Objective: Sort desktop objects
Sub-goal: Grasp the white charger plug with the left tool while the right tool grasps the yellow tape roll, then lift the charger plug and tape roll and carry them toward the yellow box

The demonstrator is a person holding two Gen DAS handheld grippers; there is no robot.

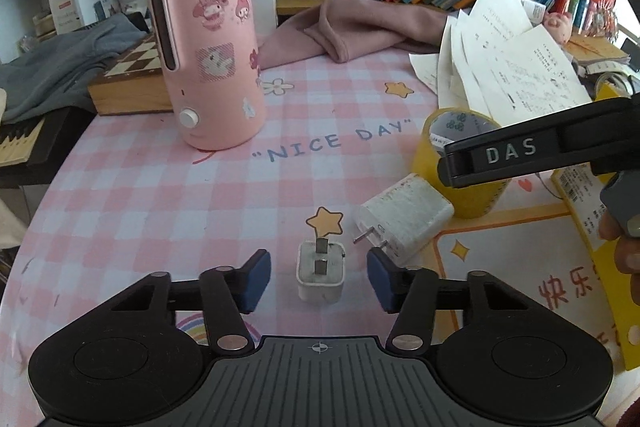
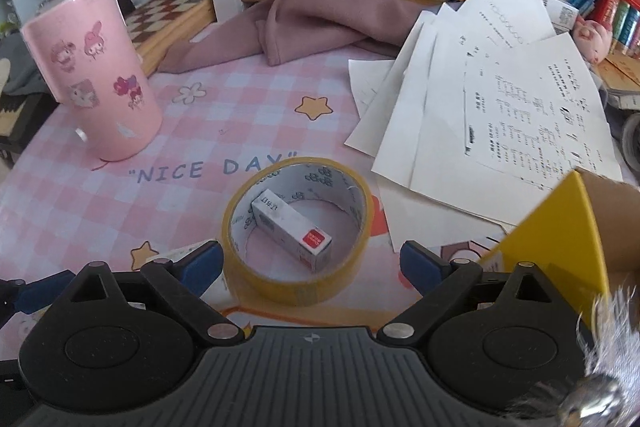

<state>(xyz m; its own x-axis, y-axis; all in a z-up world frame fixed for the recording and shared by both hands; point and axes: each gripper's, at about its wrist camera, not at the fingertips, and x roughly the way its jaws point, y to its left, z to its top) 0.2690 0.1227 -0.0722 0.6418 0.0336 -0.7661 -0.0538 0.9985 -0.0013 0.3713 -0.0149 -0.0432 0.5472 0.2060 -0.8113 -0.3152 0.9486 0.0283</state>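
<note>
Left gripper (image 1: 319, 277): jaws apart, straddling small plug (image 1: 320, 273), prongs up. Large plug (image 1: 404, 217) at 1 o'clock, beside right pad; risk: nudged on closing.
Right gripper (image 2: 310, 265): jaws spread around tape roll (image 2: 298, 229); eraser box (image 2: 292, 229) inside may drop out.

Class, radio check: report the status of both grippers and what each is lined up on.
Left gripper open, small white plug between its fingers. Right gripper open, straddling yellow tape roll, white box inside. Larger charger close right of plug.
</note>
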